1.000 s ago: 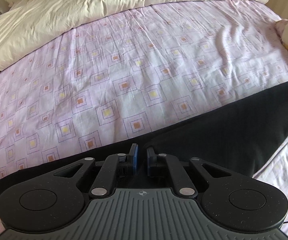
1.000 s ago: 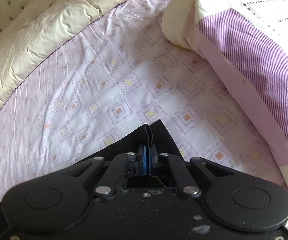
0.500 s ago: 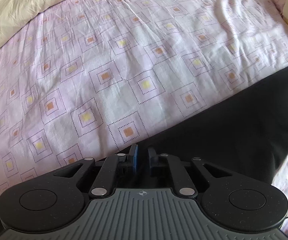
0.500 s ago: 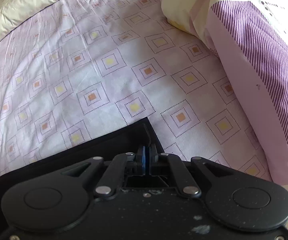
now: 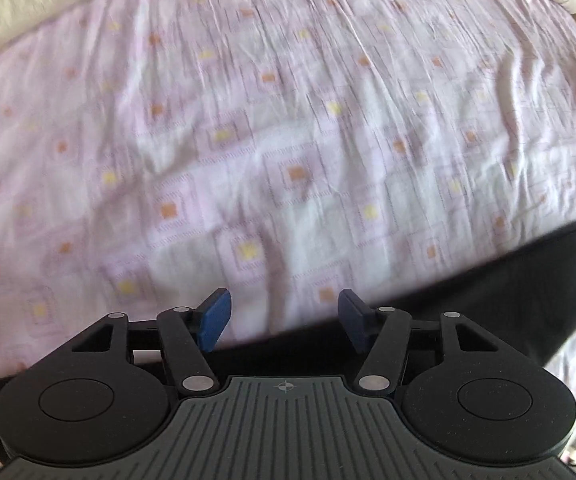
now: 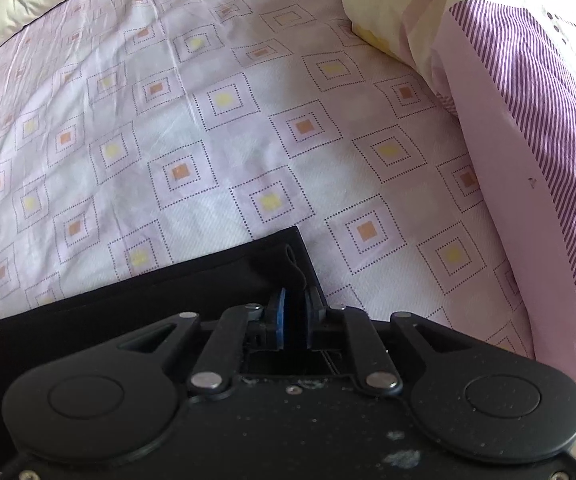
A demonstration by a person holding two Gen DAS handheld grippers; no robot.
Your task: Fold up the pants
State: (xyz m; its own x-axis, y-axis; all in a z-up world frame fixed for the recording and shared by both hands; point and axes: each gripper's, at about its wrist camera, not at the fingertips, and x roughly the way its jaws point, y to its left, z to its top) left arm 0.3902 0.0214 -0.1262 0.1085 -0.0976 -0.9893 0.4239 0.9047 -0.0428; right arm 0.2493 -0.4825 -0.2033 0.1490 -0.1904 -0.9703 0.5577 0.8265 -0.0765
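Left gripper (image 5: 281, 318): jaws just sprung apart, black pants (image 5: 488, 300) dropped. Right gripper (image 6: 294, 312): parting, barely pinching corner; release flat onto bedsheet (image 6: 247, 140).

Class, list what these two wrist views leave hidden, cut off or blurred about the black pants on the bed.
- Left wrist: bedsheet pattern motion-blurred; pants run under the left tongs.
- Right wrist: right tongs cover most of the pants; whether the pads pinch fabric is unclear.
- Pillow cut off by frame edge.

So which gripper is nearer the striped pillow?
Right. The right gripper sits over the pants corner, with the pillow beside it. The left gripper shows only sheet and pants, no pillow.
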